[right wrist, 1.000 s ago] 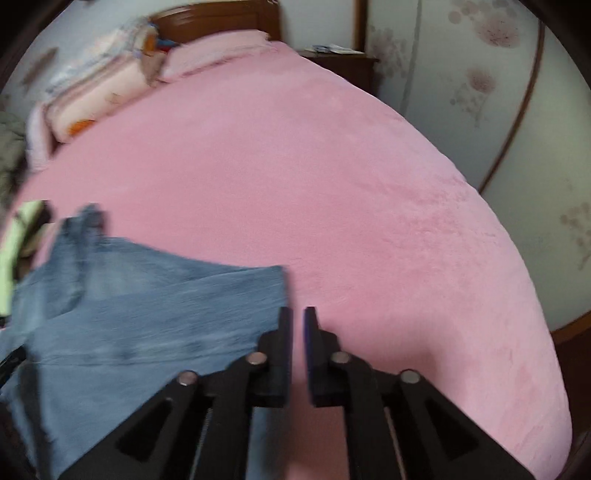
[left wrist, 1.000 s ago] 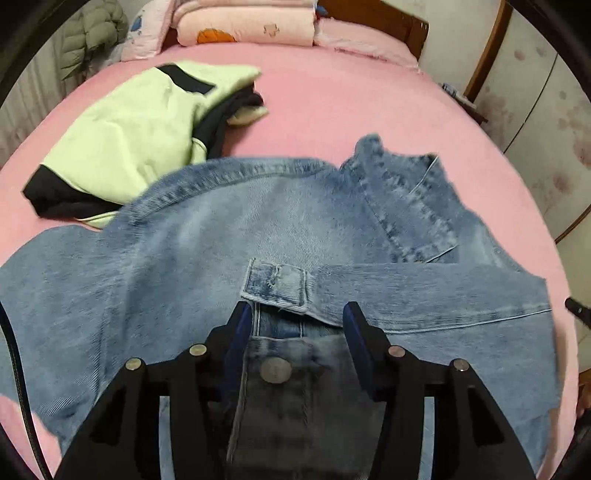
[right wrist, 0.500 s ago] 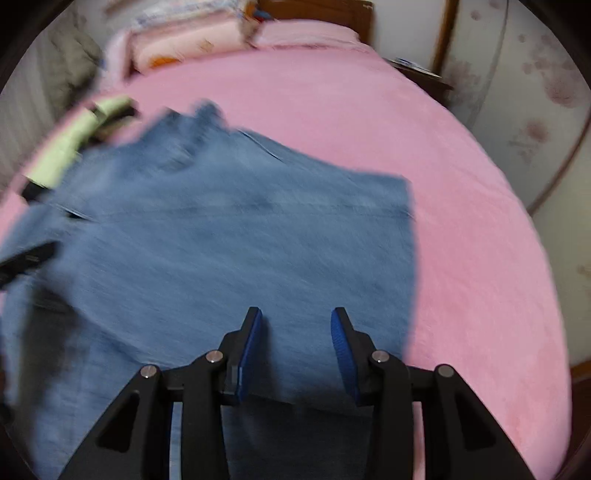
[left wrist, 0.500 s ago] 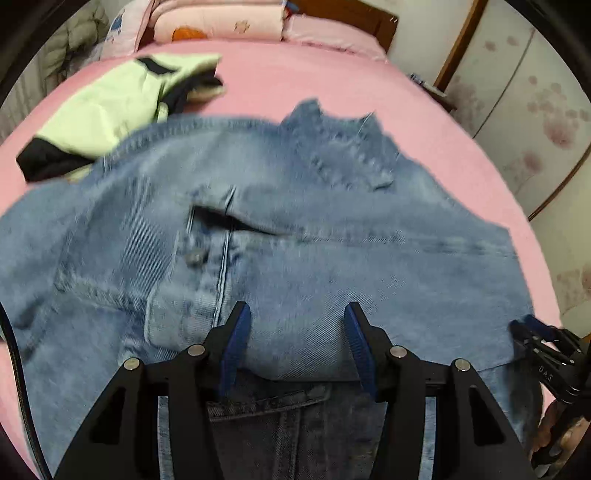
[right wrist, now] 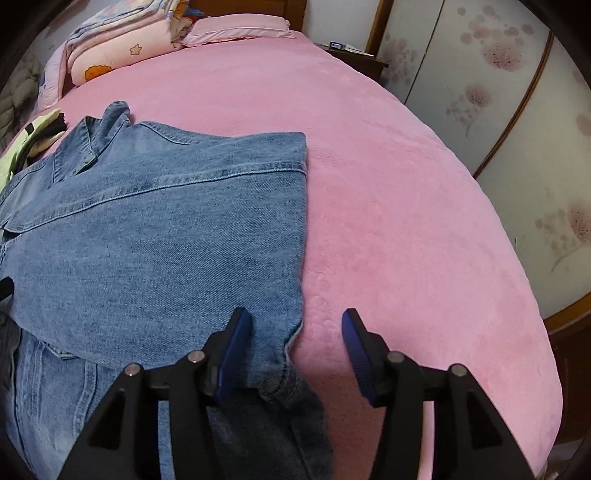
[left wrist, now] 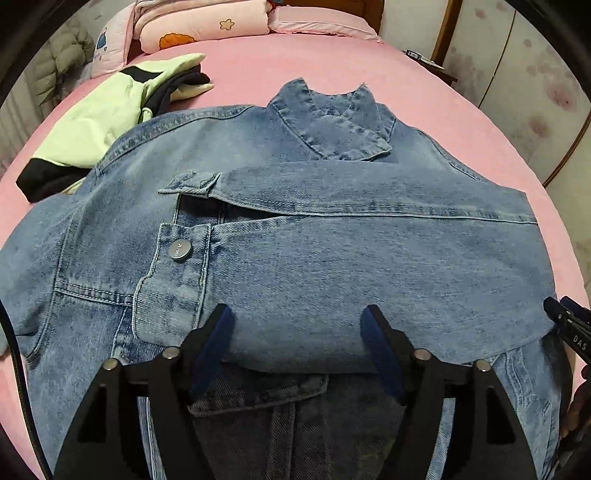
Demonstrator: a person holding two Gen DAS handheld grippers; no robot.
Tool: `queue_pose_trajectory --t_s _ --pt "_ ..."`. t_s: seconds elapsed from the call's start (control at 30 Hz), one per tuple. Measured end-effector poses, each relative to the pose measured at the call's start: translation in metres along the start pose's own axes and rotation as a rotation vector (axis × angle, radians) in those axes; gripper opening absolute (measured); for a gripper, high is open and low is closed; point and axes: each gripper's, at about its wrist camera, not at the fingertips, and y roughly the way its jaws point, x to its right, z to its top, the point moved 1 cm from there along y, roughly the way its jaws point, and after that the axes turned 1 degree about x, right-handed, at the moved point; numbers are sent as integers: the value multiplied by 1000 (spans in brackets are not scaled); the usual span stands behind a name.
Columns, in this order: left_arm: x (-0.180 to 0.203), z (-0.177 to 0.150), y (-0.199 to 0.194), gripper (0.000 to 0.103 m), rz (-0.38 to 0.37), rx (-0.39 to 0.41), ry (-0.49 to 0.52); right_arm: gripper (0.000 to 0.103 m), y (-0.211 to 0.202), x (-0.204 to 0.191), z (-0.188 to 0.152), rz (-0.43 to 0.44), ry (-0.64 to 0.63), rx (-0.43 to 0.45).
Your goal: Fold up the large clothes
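A blue denim jacket (left wrist: 332,236) lies spread on the pink bed (left wrist: 369,70), collar at the far side, one sleeve folded across its body with the buttoned cuff (left wrist: 181,251) at the left. My left gripper (left wrist: 297,332) is open and empty, just above the folded sleeve's near edge. My right gripper (right wrist: 293,332) is open and empty over the jacket's (right wrist: 166,236) right edge, its left finger above denim, its right finger above the bed (right wrist: 388,184). Its tip shows at the right edge of the left wrist view (left wrist: 565,321).
A pale green and black garment (left wrist: 107,122) lies on the bed at the far left. Folded pink quilts and pillows (left wrist: 207,26) sit by the wooden headboard. A nightstand (right wrist: 351,55) and floral wardrobe doors (right wrist: 480,110) stand to the right.
Both grippers have opened wide and let go of the denim. The sleeve has been laid across the jacket, and both grippers have drawn back toward the near edge.
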Motion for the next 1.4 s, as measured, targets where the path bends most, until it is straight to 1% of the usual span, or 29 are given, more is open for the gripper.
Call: queue_pose_trajectory --t_s 0.07,0.2,0.3,0.5,0.6,0.77,0.87,0.93,1.0,1.13,1.2,1.27,1.33,1.4 --pt "5 0 -9 78 9 7 9 51 -5 0 1 16 32 -13" --pt "13 0 -33 78 10 35 27 53 -21 2 -1 56 88 -38" --pt "19 1 -54 81 7 61 37 53 -41 -3 -1 51 92 -28" --pt "28 2 -110 90 -30 129 30 53 -88 -4 -3 120 127 7" --pt "29 2 -137 92 -59 154 15 53 -117 -7 -4 134 123 50" --pt "31 -2 -177 92 -71 200 13 53 -166 -16 -6 92 114 149" --pt "26 -5 -198 92 -90 215 8 53 -195 -22 -9 100 101 220" --pt "20 -9 -211 92 -106 223 -11 53 -207 -27 -11 114 90 245" --pt "13 -12 -220 92 -107 232 -27 53 -220 -35 -13 127 70 270" --pt "-5 -21 -248 92 -76 289 -39 53 -245 -55 -18 125 25 332" --pt "-11 -27 -261 92 -67 323 -13 53 -255 -69 -21 154 -14 342" --pt "-17 -31 -271 92 -53 342 14 53 -264 -83 -23 211 -52 342" --pt "-28 -35 -281 92 -57 353 4 53 -273 -98 -26 287 -75 334" --pt "-47 -38 -292 92 -84 357 -32 53 -277 -111 -26 338 -81 314"
